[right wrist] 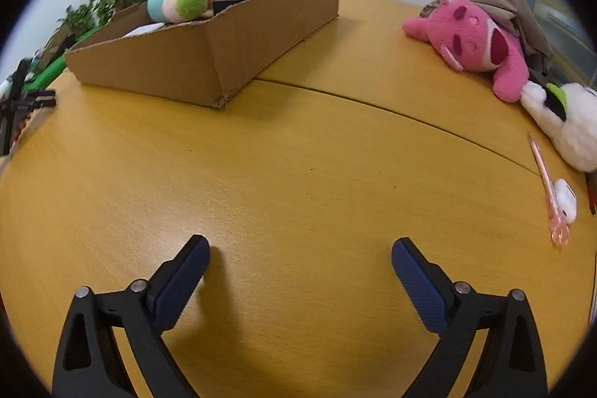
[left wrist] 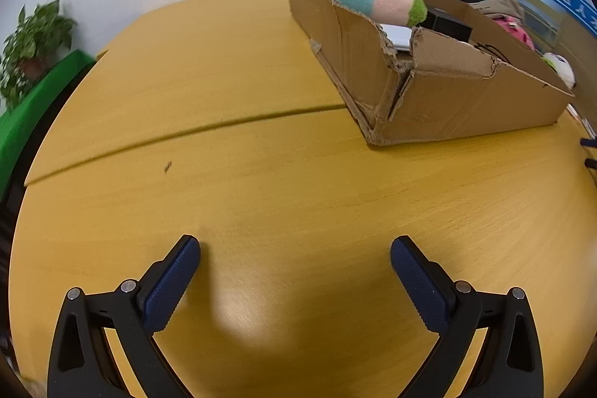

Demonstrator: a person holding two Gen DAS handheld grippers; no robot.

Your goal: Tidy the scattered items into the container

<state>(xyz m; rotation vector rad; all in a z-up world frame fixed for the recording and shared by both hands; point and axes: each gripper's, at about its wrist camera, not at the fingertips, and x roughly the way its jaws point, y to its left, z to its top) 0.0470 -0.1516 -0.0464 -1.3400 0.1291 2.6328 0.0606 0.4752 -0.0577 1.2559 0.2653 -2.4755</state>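
Table (right wrist: pixel 298 155): toys awaited boxing.
Box (right wrist: pixel 209 62): partly filled.
Left gripper (left wrist: pixel 294 254): you held it spread, empty.
Right gripper (right wrist: pixel 300 256): likewise, ready.

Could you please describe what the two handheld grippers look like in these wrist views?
Both look alike. The left gripper and the right gripper each have two black plastic arms with triangular cut-outs and silver round pivot pins. The jaws carry dark blue pads with a fine knurled texture and rounded tips. No cables, markings, hands or sleeves show in either view.
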